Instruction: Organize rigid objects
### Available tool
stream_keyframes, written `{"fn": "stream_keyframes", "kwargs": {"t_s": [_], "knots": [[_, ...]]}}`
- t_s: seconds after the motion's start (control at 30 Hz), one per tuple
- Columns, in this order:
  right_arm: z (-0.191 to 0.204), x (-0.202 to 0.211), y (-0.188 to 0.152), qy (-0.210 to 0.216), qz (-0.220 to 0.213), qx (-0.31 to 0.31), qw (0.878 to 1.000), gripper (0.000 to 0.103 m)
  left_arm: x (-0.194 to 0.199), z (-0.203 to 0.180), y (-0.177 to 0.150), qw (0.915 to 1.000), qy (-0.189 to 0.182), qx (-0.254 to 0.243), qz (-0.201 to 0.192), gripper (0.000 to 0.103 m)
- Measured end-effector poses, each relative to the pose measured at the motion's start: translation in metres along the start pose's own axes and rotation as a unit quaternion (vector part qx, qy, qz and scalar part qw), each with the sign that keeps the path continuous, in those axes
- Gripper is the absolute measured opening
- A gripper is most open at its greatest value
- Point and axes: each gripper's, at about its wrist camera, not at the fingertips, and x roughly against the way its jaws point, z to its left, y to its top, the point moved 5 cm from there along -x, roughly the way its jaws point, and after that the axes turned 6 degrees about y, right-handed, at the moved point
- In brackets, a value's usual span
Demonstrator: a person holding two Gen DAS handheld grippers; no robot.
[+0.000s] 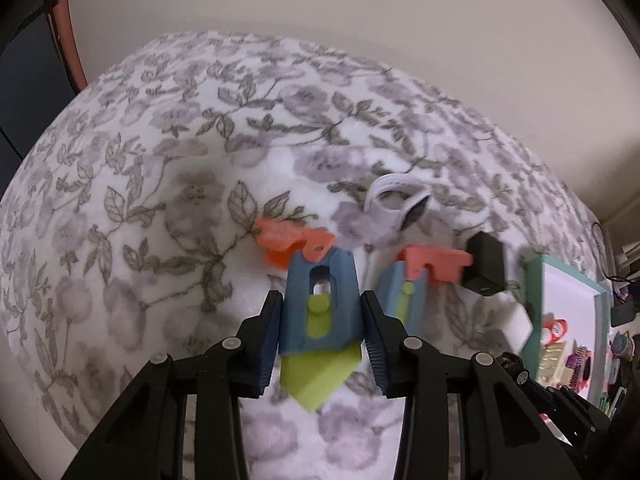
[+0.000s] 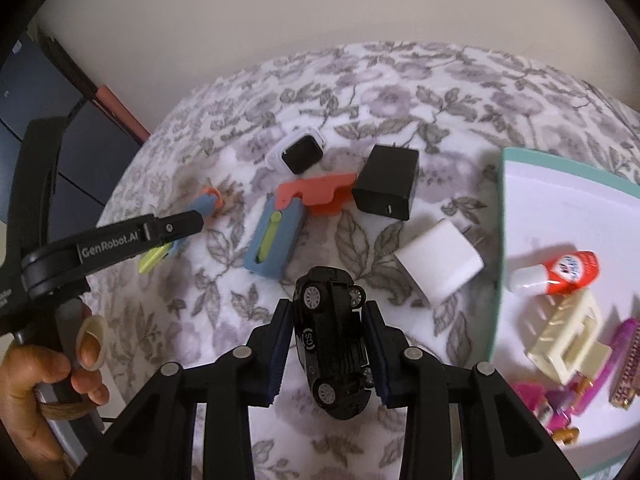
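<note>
Your left gripper (image 1: 320, 336) is clamped on a blue plastic clip-like piece with a lime-green insert and an orange cap (image 1: 318, 312), lifted clear of the floral purple-and-grey fleece blanket (image 1: 160, 200). Its twin, a second blue, green and orange piece (image 2: 276, 236), lies on the blanket to the right, just beside a black rectangular charger block (image 2: 386, 188), with a white-strapped smartwatch (image 2: 298, 152) behind them. Your right gripper (image 2: 330, 344) pinches a small black toy car (image 2: 332, 340) by its sides, wheels turned to one side, also off the blanket. A white cube charger (image 2: 440, 266) sits just ahead of it, and further right is the teal-rimmed white tray (image 2: 504, 240), already holding a red-and-white bottle, a cream hair clip and pink items.

Both loads look bound for that tray, so keep your squeeze even; the car is held across its narrow body and could pivot nose-down if you loosen. Carry each piece high enough to clear the chargers and the tray's rim, and lower before releasing.

Both grippers tilt steeply downward, and your bare left hand (image 2: 60, 364) wraps its handle at lower left.
</note>
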Motion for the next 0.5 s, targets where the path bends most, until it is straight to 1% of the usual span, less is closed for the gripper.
{"fn": "stream_keyframes", "kwargs": {"t_s": [0.2,0.4,0.5], "knots": [[0.0,0.031,-0.004,0.001,-0.026,-0.013,1.0,0.037,0.032,-0.018,-0.002,0.9994,-0.016,-0.011,-0.028,0.039],[-0.006,0.057,-0.009,0.013,-0.048,-0.032,0.998,0.037,0.05,-0.034,-0.008,0.9985,-0.031,-0.022,-0.039,0.033],[-0.01,0.067,-0.011,0.018,-0.058,-0.042,0.997,0.037,0.058,-0.046,-0.01,0.9979,-0.035,-0.032,-0.044,0.032]]}}
